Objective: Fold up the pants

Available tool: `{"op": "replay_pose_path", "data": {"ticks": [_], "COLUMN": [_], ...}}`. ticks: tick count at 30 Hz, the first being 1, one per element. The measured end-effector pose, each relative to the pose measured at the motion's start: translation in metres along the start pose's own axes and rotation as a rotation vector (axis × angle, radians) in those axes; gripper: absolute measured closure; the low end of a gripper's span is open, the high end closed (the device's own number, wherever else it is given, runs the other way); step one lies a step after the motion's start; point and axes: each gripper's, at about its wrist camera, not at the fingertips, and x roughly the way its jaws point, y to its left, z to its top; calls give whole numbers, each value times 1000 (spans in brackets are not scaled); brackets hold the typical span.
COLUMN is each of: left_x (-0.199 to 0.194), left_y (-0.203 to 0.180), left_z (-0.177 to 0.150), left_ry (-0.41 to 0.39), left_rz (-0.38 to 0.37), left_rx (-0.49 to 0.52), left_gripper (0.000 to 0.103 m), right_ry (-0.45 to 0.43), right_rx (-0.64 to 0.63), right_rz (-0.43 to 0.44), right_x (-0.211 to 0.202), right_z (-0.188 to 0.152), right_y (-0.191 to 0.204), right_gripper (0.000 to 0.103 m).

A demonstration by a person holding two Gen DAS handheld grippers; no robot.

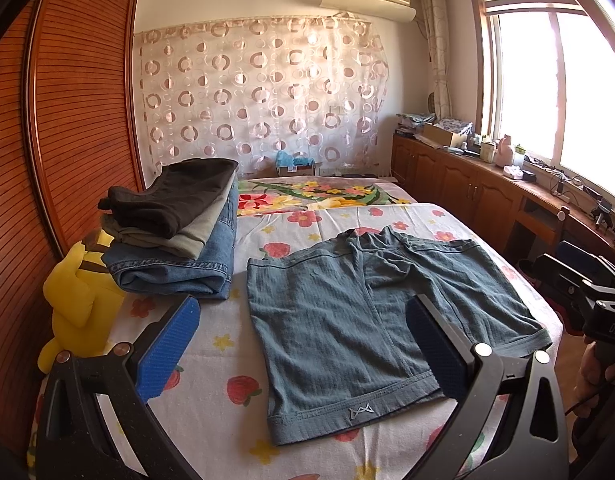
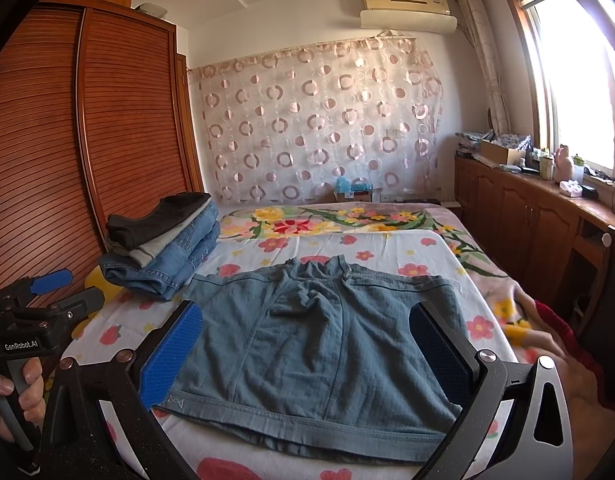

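Note:
Grey-blue shorts [image 1: 367,312] lie flat on the flowered bed sheet [image 1: 211,344], legs toward me, waistband away; they also show in the right wrist view [image 2: 319,344]. My left gripper [image 1: 303,344] is open and empty, hovering over the near left leg hem, its blue pads [image 1: 167,348] wide apart. My right gripper [image 2: 307,352] is open and empty above the near hem of the shorts. The left gripper also shows at the left of the right wrist view [image 2: 51,284], and the right gripper's body at the right edge of the left wrist view [image 1: 587,296].
A stack of folded clothes [image 1: 179,236], jeans at the bottom, sits on the bed's far left. A yellow plush toy [image 1: 79,300] lies beside it by the wooden wardrobe [image 1: 67,120]. Wooden cabinets [image 1: 467,184] with clutter run under the window on the right.

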Motion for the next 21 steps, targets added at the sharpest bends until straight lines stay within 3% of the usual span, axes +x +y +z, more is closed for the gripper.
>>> {"op": "replay_pose_path", "data": {"ticks": [21], "left_x": [-2], "left_y": [0], "left_z": [2], "left_ry": [-4], "left_rz": [0], "left_rx": [1], "left_gripper": [0], "right_ry": [0], "right_rx": [1], "right_rz": [1], "right_x": [1], "right_z": [-1], "right_y": [0], "right_gripper": [0]}}
